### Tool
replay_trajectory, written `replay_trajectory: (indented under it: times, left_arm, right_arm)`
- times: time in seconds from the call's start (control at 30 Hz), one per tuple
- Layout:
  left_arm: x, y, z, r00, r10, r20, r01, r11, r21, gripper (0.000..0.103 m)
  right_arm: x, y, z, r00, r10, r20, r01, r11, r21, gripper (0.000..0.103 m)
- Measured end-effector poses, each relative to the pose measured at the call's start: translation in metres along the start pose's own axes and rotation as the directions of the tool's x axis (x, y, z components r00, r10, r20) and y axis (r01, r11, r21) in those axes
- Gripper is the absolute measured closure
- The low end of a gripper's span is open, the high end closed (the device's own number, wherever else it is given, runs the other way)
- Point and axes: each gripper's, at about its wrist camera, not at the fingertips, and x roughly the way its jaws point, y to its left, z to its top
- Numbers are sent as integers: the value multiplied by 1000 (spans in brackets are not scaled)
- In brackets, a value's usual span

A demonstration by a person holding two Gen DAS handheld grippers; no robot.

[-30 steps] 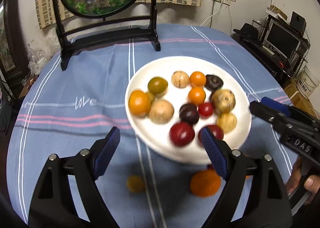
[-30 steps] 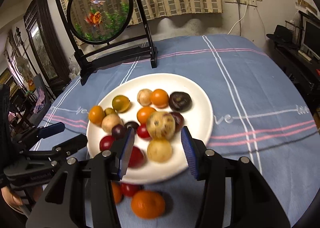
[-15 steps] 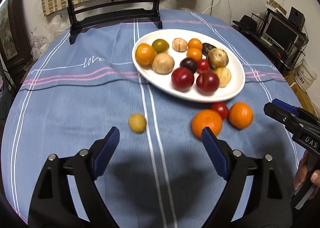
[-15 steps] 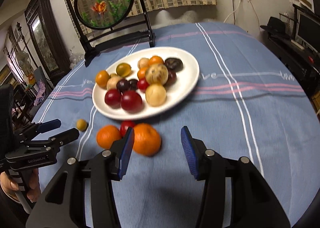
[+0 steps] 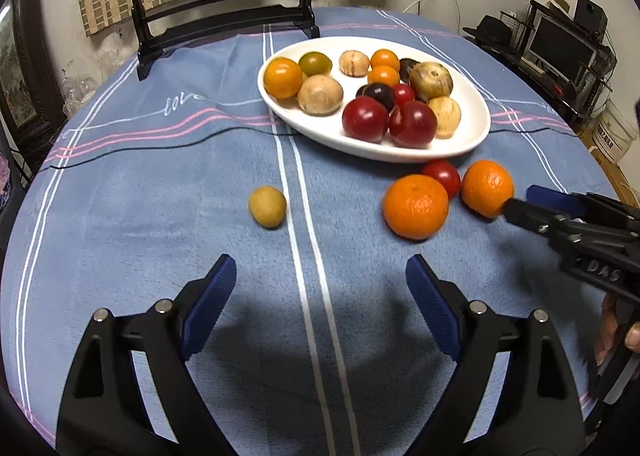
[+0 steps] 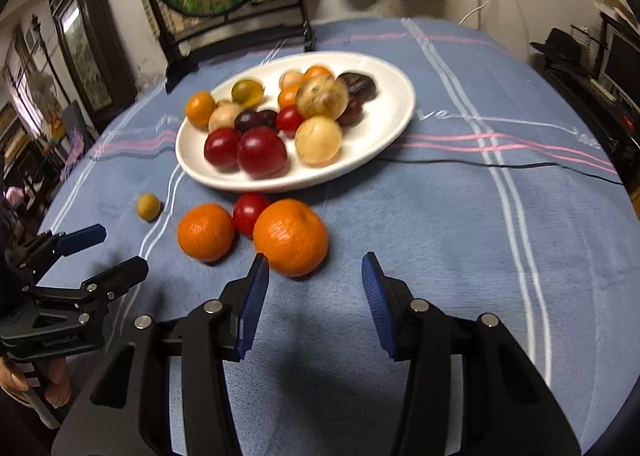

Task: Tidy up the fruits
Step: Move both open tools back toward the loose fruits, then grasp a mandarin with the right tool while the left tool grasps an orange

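A white plate holds several fruits. On the blue cloth in front of it lie two oranges, a red tomato and a small yellow fruit. In the right wrist view they show as the oranges, the tomato and the yellow fruit. My left gripper is open and empty, short of the yellow fruit. My right gripper is open and empty, just short of the nearer orange.
A round fish screen on a black stand stands at the table's far edge. A thin black cable crosses the cloth right of the plate. Shelves with a monitor stand off the table's right side.
Both grippers have pulled back from over the plate toward the table's near side. The loose fruits in front of the plate have come into full view. Both stayed open.
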Motion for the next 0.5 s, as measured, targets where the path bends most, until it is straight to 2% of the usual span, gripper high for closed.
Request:
replay_trajectory:
  times: [0.13,0.3,0.37,0.5]
  left_arm:
    - [2,2,-1,1000,-6,-6,6,1000,1,14]
    - [5,8,2,1000,-22,-13,22,1000,-21,13]
    - [7,10,3,998,-49,-26,48,998,-39,13]
    - [10,8,6,998,-54,-29,53,998,-39,13]
  right_arm:
    - [17,9,3,999,-9,-40,8,1000,-23,54]
    - [27,13,12,999,-22,-43,20,999,-39,54]
    - [29,14,14,999,-34,-40,32,998,-51,54]
    - [30,13,16,999,-27,-26,26,999,-47,58]
